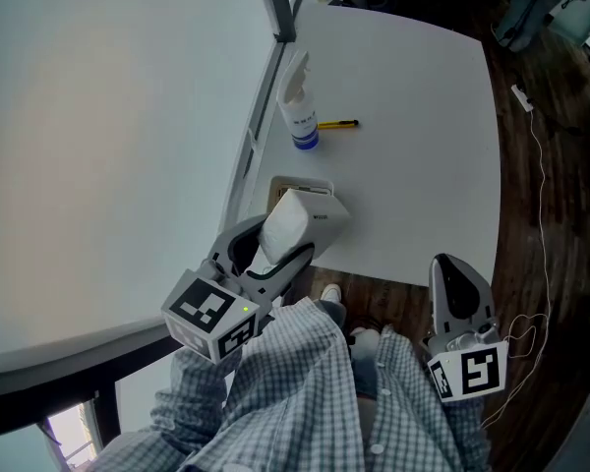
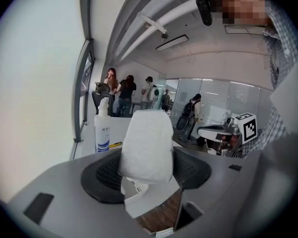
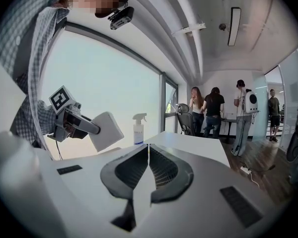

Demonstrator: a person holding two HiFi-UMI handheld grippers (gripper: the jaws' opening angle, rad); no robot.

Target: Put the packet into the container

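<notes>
A white soft packet (image 1: 287,222) is clamped upright between the jaws of my left gripper (image 1: 283,242), just over the near-left corner of the white table (image 1: 403,136). In the left gripper view the packet (image 2: 146,145) fills the gap of the left gripper (image 2: 147,170), both pads pressing its sides. A small white open container (image 1: 303,187) stands at the table's near edge, partly hidden behind the packet; a white piece below the packet may be its wall (image 2: 151,197). My right gripper (image 1: 454,268) hangs off the table's near edge, jaws together and empty (image 3: 148,150). From there I see the held packet (image 3: 105,131).
A white spray bottle (image 1: 298,114) and a yellow pen (image 1: 337,124) lie further along the table's left edge, by the window frame (image 1: 259,126). Dark wooden floor with a white cable (image 1: 543,214) runs to the right. Several people (image 3: 214,110) stand far across the room.
</notes>
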